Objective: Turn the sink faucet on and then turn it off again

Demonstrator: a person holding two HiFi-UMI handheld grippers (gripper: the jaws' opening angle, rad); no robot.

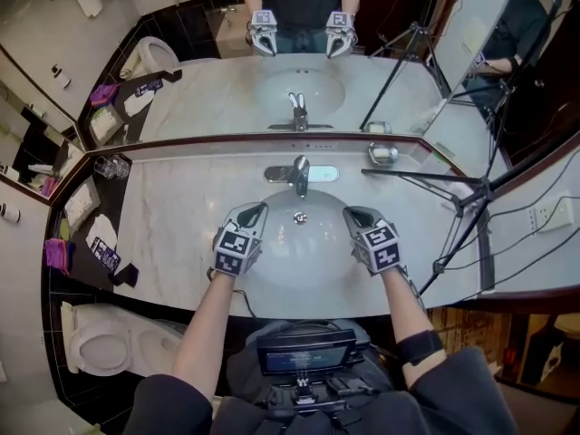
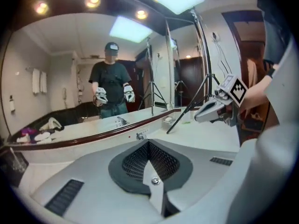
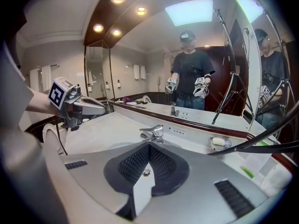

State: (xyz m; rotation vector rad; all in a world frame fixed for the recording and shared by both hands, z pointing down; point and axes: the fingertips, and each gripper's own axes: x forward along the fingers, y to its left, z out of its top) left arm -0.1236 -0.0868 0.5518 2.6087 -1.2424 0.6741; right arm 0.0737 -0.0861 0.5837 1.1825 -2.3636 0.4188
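Jaws closed, empty, faucet ahead, untouched

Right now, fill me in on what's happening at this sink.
A person stands at a marble counter with a gripper in each hand. The left gripper and the right gripper hang over the sink basin, one on each side of the drain, both with jaws shut and empty. The faucet behind the basin is untouched at this moment, and I can make out no water running from it.
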